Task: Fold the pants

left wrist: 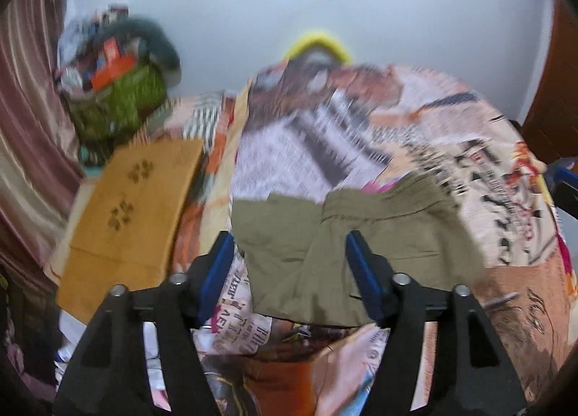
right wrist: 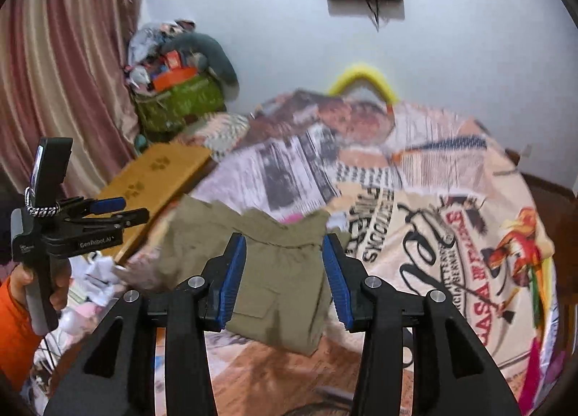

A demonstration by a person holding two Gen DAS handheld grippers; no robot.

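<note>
While the pants (right wrist: 278,271) lie folded compact on the bed (right wrist: 415,235), both grippers — left (left wrist: 289,271), right (right wrist: 285,275) — hover open above them, little left.

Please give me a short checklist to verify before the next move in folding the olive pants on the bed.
1. Left tongs are open and hold nothing: ok.
2. Right tongs are open and hold nothing: ok.
3. Olive pants lie on the printed bedspread, already folded into a compact shape: ok.
4. Fold edges are even and aligned: cannot tell, both views are blurred.
5. Pants are apart from the brown paw-print board: ok in the left view; in the right view they look close, cannot tell.
6. Pink item behind the pants is free of the fold: cannot tell.
</note>
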